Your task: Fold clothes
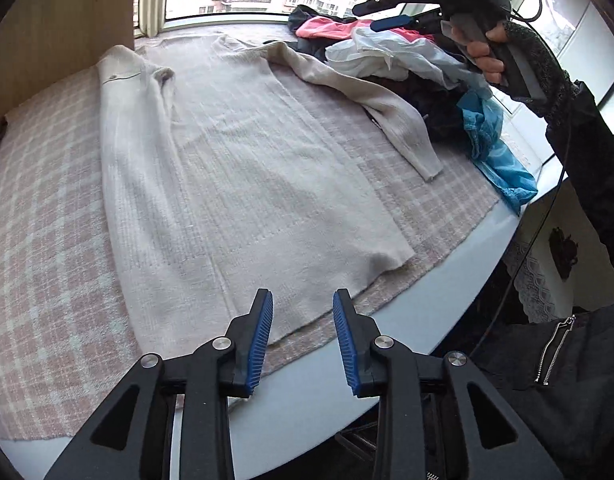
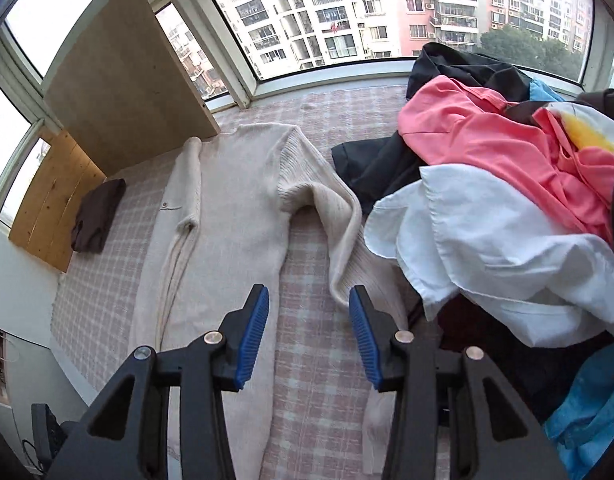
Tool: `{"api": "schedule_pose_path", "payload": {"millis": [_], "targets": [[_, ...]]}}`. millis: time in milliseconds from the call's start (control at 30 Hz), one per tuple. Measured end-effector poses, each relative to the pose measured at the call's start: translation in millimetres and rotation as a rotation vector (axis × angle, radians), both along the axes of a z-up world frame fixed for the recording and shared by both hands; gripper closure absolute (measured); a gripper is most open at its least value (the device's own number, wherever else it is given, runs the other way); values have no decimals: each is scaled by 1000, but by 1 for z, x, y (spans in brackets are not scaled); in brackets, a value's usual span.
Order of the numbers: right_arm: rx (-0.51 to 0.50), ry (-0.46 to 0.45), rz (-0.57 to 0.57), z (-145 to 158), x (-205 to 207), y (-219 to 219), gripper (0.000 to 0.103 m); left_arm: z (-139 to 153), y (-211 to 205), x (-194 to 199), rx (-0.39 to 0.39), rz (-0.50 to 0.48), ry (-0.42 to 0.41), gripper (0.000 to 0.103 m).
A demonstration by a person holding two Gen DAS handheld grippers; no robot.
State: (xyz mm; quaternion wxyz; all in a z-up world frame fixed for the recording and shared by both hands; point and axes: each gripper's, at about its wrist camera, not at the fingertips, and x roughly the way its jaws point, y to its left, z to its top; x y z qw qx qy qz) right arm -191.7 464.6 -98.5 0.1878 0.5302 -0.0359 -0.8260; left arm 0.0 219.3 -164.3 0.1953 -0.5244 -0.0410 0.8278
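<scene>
A cream ribbed knit sweater (image 1: 243, 184) lay flat on the pink checked blanket (image 1: 47, 240), filling the frame's centre. The left gripper (image 1: 303, 336) hovered spread at bottom centre; the right gripper (image 2: 309, 332), also spread and empty, hung beside the heap of mixed clothes (image 2: 507, 200) at right

Two black handheld grippers with ribbed blue finger pads (image 1: 262, 340) and silver pivot screws; right gripper (image 1: 381, 12) marked "DAS", trailing a black cable (image 1: 535, 236); dark knit cuff (image 1: 543, 64); black zipped jacket (image 1: 563, 352).
</scene>
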Motion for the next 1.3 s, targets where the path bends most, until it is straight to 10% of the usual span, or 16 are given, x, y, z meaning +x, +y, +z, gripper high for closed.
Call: {"api": "schedule_pose_path", "payload": {"millis": [300, 567, 900, 1000, 1100, 1300], "targets": [[20, -23, 89, 7, -19, 27, 61, 2, 98, -40, 18, -193, 13, 72], [59, -29, 251, 14, -84, 4, 61, -1, 201, -118, 108, -140, 23, 60], [-5, -85, 284, 1, -126, 5, 61, -45, 287, -171, -175, -117, -16, 56], [23, -127, 339, -11, -141, -16, 59, -45, 281, -175, -115, -95, 3, 60], [56, -169, 371, -29, -156, -34, 59, -47, 264, -176, -38, -65, -14, 101], [124, -253, 399, -73, -187, -68, 59, -12, 214, -154, 210, 48, -35, 101]]}}
